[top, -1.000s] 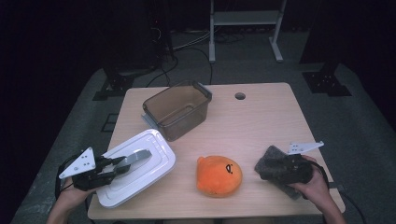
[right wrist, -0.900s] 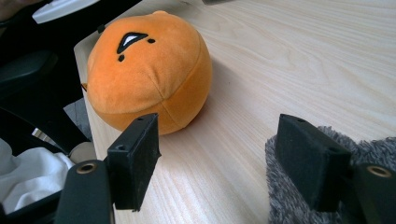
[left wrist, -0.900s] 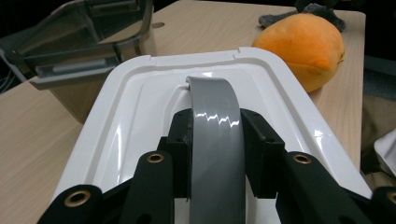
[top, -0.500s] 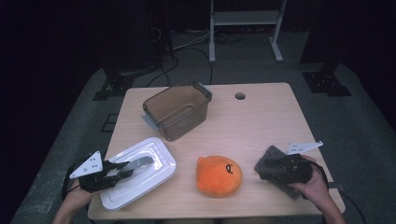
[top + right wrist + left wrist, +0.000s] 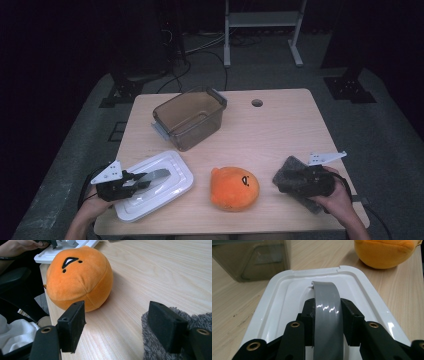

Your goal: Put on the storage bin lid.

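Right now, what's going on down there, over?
Left gripper shut on lid handle; white lid flat on table. Right gripper open, idle beside orange plush. Nothing blocking the brown container.

Desk (image 5: 300,125): container (image 5: 189,118) at rear left; lid (image 5: 159,184) front left, before the container; plush toy (image 5: 234,188) right of lid; cloth (image 5: 294,181) front right.

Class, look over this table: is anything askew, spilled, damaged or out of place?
Nothing spilled or damaged. The white lid lies askew at the table's front left corner, off the brown container.
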Motion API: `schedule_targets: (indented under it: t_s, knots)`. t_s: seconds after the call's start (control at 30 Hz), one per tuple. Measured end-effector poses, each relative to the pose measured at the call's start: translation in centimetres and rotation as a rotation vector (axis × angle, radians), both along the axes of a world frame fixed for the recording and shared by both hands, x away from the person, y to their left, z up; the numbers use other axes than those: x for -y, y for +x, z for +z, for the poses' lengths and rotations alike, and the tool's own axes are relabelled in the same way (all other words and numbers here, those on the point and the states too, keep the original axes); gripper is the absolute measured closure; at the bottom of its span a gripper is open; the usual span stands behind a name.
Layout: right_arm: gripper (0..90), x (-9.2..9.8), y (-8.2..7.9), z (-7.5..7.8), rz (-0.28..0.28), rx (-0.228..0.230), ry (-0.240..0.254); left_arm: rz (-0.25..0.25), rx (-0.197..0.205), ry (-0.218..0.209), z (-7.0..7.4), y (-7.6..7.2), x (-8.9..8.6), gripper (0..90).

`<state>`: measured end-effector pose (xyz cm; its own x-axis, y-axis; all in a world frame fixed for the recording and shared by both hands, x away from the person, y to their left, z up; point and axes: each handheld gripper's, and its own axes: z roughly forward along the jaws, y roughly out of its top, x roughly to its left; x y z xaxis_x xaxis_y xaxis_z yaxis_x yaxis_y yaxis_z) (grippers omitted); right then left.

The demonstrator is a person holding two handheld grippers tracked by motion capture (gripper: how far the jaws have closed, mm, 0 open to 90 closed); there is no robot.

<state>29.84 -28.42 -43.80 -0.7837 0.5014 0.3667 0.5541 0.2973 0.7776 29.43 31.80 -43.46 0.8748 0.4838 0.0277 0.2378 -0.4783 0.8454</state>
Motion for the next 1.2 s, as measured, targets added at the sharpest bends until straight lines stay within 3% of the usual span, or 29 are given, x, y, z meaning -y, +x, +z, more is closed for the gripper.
schedule_targets:
  t_s: [0.6,0.97,1.2]
  knots:
    - [29.5,0.0,0.0,0.0,0.000,0.000,0.001,0.012,-0.044,0.039,-1.0,0.7,0.3,66.5]
    - [29.5,0.0,0.0,0.0,0.002,0.001,0.001,0.013,-0.031,0.006,-0.3,0.7,0.3,62.0]
    - [29.5,0.0,0.0,0.0,0.001,0.000,0.002,-0.009,-0.010,-0.026,0.8,1.1,1.2,58.4]
